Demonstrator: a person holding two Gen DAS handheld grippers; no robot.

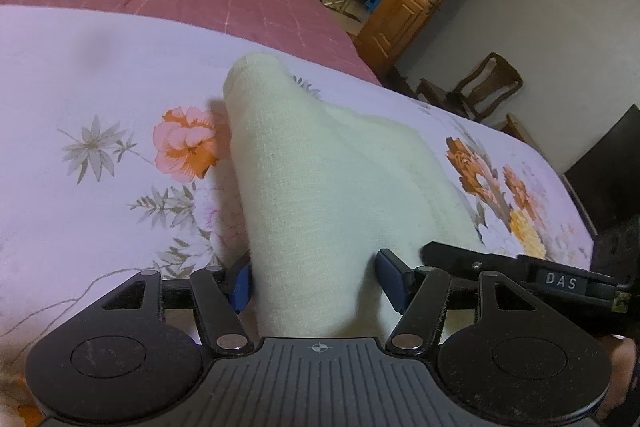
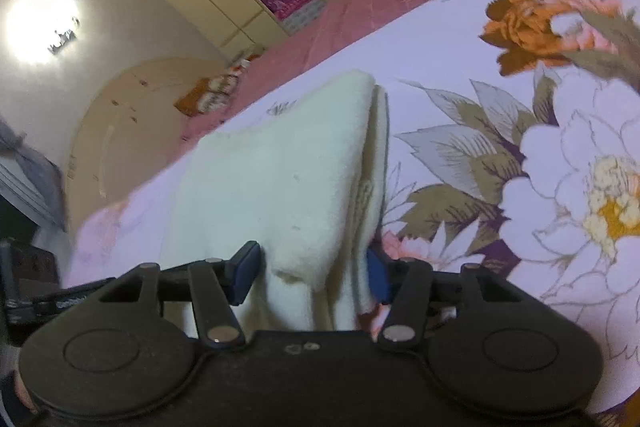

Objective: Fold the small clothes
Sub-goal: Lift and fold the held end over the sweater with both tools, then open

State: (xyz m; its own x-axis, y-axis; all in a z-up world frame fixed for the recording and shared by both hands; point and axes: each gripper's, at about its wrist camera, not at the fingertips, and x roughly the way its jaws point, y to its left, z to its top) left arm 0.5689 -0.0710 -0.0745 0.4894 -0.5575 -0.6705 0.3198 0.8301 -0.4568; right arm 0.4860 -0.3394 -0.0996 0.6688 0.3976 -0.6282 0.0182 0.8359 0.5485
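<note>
Lying on the floral bedsheet [image 1: 100, 67], the cream garment [image 1: 320, 167] sat near the bed's near edge, already doubled over so that stacked layers showed along its right side in the right wrist view. Each gripper had one near corner of the cloth between its blue pads. The left gripper [image 1: 314, 277] stood with its jaws spread and the fabric running loosely through the gap, not visibly pinched. The right gripper [image 2: 310, 275] was likewise parted, its pads beside the folded edge and not pressing it.

Judging from this, the step in hand was either taking hold of, or letting go of, the near corners for a further fold. To do it well, both grippers would need to catch every layer at once, since the stacked edges on the right could slip apart if only the top one were taken. Lifting both corners evenly and carrying them toward the far edge of the garment should keep the crease straight. The soft, thick cloth would likely sag between the two holds.
</note>
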